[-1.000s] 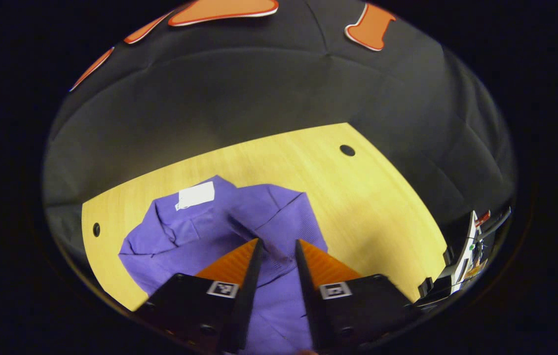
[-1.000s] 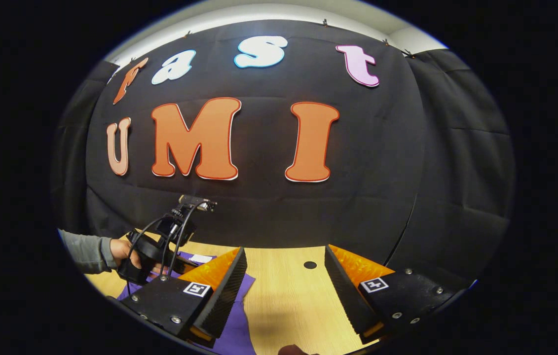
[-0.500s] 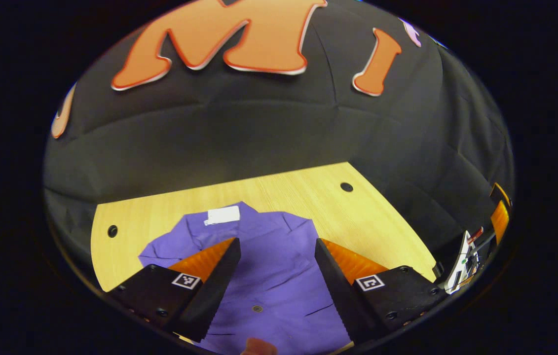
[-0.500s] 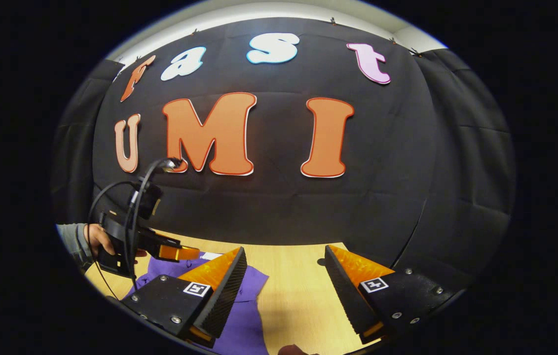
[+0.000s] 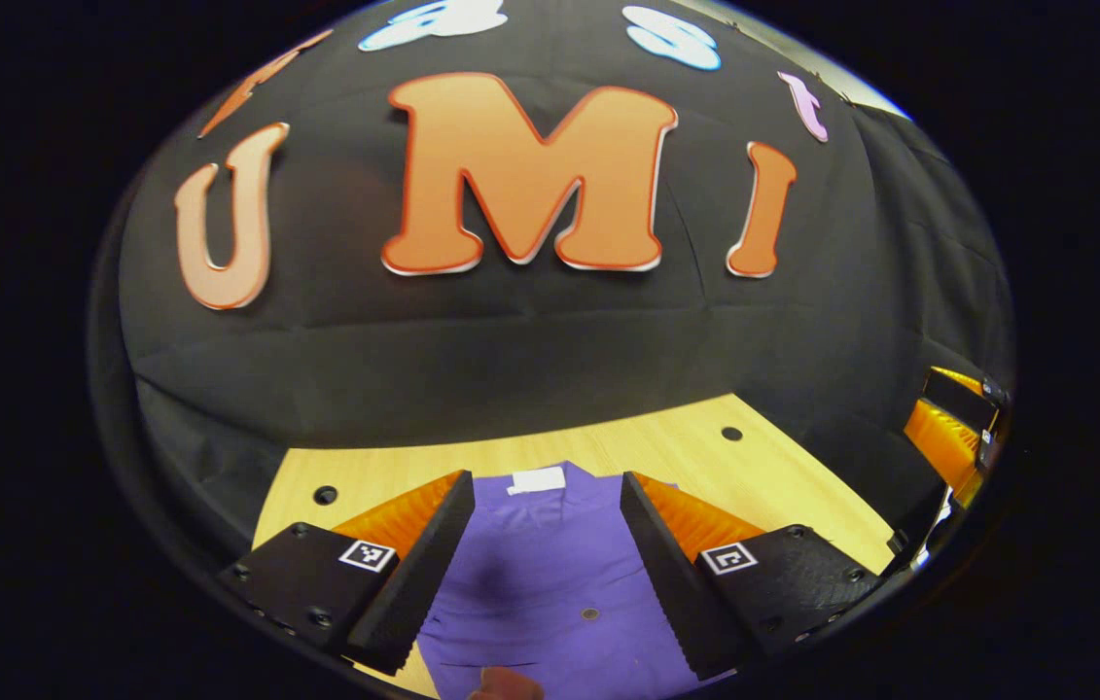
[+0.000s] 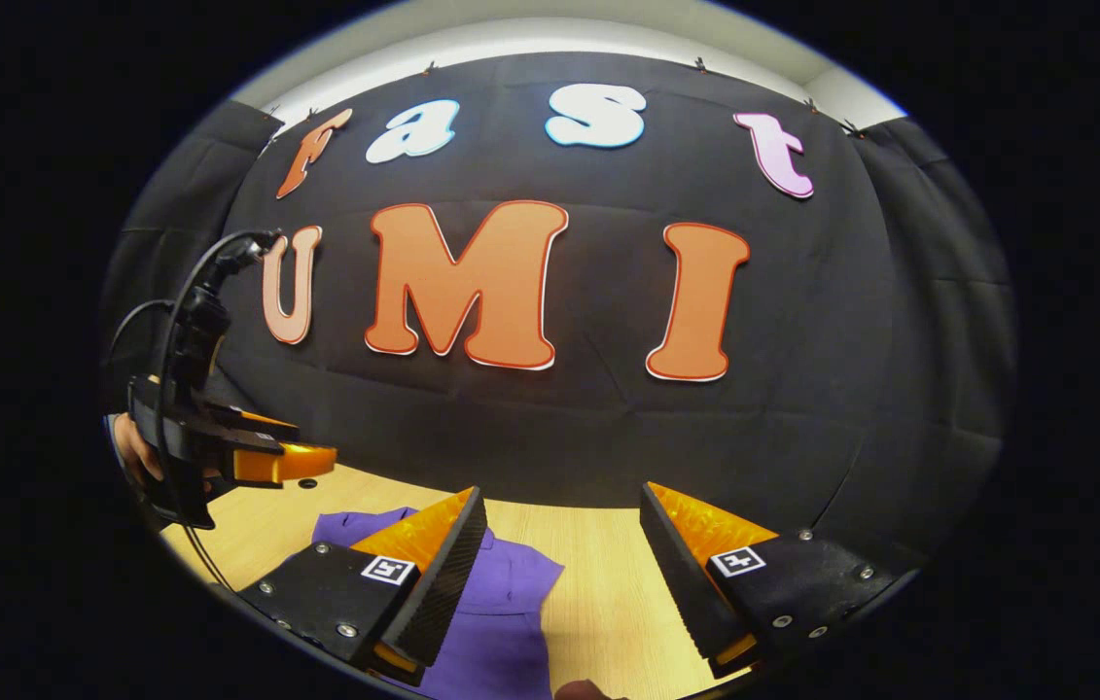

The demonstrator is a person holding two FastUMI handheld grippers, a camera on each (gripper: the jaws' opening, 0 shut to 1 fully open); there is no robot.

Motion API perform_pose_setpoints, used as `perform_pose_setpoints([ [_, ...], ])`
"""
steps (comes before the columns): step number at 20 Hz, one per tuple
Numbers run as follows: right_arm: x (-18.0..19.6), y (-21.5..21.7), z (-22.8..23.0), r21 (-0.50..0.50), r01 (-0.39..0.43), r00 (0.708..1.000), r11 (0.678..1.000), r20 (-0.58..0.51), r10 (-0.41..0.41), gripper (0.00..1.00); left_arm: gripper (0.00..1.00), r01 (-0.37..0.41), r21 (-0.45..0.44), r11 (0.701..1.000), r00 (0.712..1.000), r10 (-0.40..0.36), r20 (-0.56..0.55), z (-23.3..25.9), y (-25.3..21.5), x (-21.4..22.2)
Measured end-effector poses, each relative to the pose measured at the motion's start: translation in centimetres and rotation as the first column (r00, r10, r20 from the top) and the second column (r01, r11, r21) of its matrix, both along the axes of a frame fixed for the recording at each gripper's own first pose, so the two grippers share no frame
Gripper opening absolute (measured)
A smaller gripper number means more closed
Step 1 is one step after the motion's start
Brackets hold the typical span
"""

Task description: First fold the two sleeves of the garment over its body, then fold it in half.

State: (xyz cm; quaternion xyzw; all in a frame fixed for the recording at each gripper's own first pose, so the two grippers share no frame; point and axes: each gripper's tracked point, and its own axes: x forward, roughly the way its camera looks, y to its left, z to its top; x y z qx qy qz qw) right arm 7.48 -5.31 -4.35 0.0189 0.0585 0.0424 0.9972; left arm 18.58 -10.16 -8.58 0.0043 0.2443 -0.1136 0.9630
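Note:
The purple garment [image 5: 550,583] lies flat on the wooden table [image 5: 783,486], its white neck label [image 5: 537,479] at the far end and a small button facing up. My left gripper [image 5: 547,486] hovers above it, open, nothing between its fingers. In the right gripper view the garment [image 6: 501,603] shows low and left, partly behind one finger. My right gripper [image 6: 561,491] is open and empty above the table's right part. The left gripper [image 6: 311,455], held by a hand, hangs in the air at the left of that view.
The table has small dark holes [image 5: 325,494] [image 5: 730,433] near its back corners. The black cloth wall [image 6: 559,428] rises straight behind the table. The right gripper [image 5: 948,428] shows at the far right edge of the left gripper view.
My left gripper, nearly closed on a purple fold a second ago, has opened, let go and risen, tilting up. The garment now lies flat. The right gripper stayed open and barely shifted.

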Motion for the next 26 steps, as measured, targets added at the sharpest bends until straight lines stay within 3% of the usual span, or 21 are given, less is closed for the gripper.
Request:
perform_pose_setpoints([
  [3,0.1,0.3,-0.4,-0.015,0.031,0.999,0.999,0.019,-0.031,0.94,0.98,-0.082,0.009,0.997,0.99,0.08,0.119,2.0,3.2,-1.7],
  [7,-0.4,1.9,-0.8,0.03,-0.003,0.999,1.0,0.033,0.002,0.94,0.98,-0.162,-0.02,0.987,0.954,0.162,0.254,4.4,6.9,-5.1],
  [14,-1.8,3.4,-1.1,0.024,-0.044,0.996,0.999,0.074,0.042,0.94,0.96,-0.23,-0.007,0.973,0.874,0.21,0.439,7.0,9.5,-11.3],
  [18,-2.8,3.1,-2.8,0.02,-0.04,0.999,0.999,0.035,0.039,0.94,0.95,-0.295,0.061,0.953,0.838,0.228,0.495,6.8,11.5,-14.7],
  [20,-3.5,3.2,-4.3,0.006,-0.048,0.999,0.999,-0.006,0.048,0.94,0.95,-0.311,0.093,0.946,0.846,0.23,0.481,5.5,12.0,-15.5],
  [23,-4.6,3.4,-7.5,-0.024,-0.07,0.993,0.997,-0.099,0.067,0.95,0.95,-0.32,0.118,0.94,0.889,0.255,0.38,1.5,13.2,-16.0],
  [26,-5.8,3.8,-11.6,-0.02,-0.093,0.969,0.995,-0.233,0.086,0.95,0.94,-0.306,0.14,0.942,0.932,0.266,0.245,-3.4,13.7,-16.8],
])
